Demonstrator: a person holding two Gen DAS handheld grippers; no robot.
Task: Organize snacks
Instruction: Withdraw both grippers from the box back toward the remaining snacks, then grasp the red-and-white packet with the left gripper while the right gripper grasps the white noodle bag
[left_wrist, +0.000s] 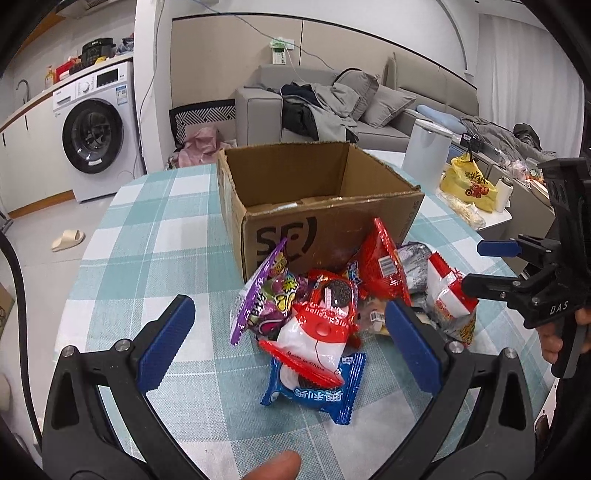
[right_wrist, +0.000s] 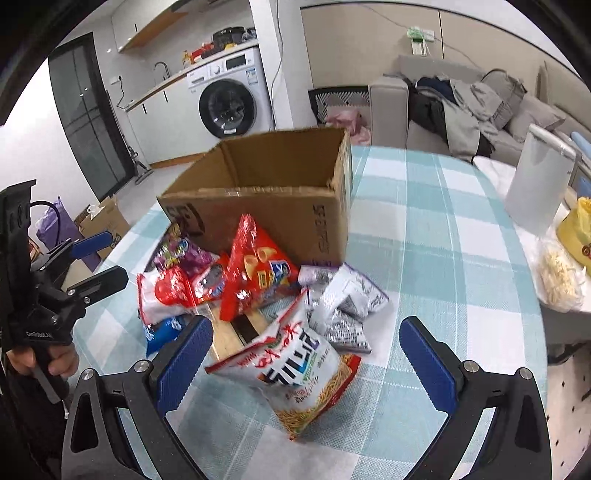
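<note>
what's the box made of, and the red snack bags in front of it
Box: looks like plain brown corrugated cardboard, matte, with rough torn top edges. Red snack bag: seemingly thin plastic film, glossy, going by its crinkles, bright glare and serrated sealed ends.

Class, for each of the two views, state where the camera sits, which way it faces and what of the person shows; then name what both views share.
Left wrist: on the left gripper, facing the snack pile and cardboard box; a fingertip shows below, the right gripper at right.
Right wrist: on the right gripper, over the noodle-snack bag; the left gripper and hand at left.
Shared: box, pile, checked tablecloth, washing machine.
</note>
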